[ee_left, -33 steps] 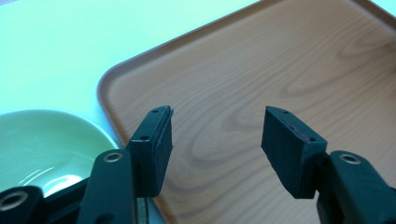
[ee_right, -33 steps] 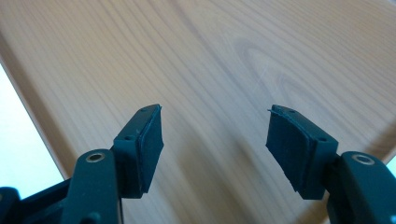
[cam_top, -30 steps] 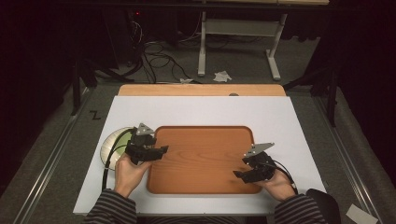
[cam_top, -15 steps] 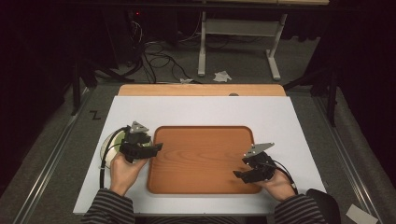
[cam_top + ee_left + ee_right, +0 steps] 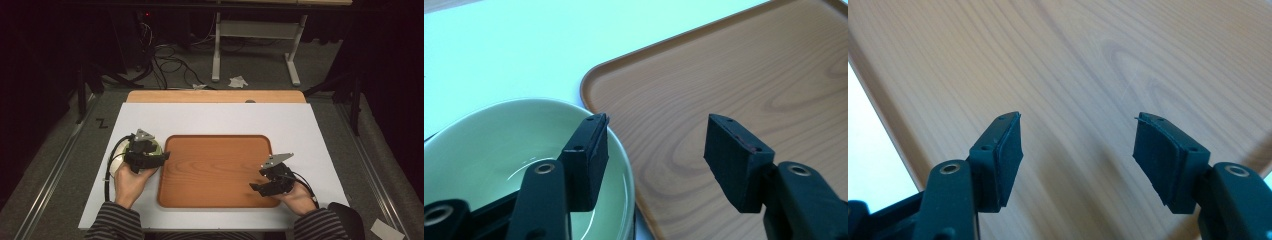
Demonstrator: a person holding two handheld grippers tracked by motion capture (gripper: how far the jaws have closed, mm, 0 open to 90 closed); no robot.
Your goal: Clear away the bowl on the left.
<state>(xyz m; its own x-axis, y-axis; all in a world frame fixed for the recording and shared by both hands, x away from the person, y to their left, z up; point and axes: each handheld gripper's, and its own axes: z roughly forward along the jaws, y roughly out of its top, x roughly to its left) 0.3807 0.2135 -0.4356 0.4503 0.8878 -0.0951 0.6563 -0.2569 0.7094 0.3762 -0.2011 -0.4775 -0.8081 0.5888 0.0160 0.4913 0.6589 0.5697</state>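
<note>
On the left side of the bench [image 5: 220,117], a pale green bowl [image 5: 489,150] sits on the white surface just beside the left edge of the wooden tray [image 5: 215,170], its rim close to the tray's raised lip but not on it. The left gripper [image 5: 150,157] hovers right over this bowl. In the left gripper view its jaws stand wide apart and hold nothing: one jaw hangs above the near-right part of the bowl's rim, inside the bowl's outline, and the other hangs out over the tray. So the rim of the bowl, on the side facing the tray, lies between the two jaws and a little below them. That is the relation the coming move seems to turn on: the gripper likely needs only to drop and pinch the rim, one jaw inside the bowl and one outside. The bowl looks empty and round, so it has no long axis to line up with.

Moving right, the tray lies flat in the middle of the bench and is bare.

At the right, the right gripper [image 5: 261,185] rests low over the tray's near-right corner, jaws also apart and empty, well apart from the bowl. The left hand [image 5: 131,182] is clearly the nearer one, and the lift into the tray looks like its job.
</note>
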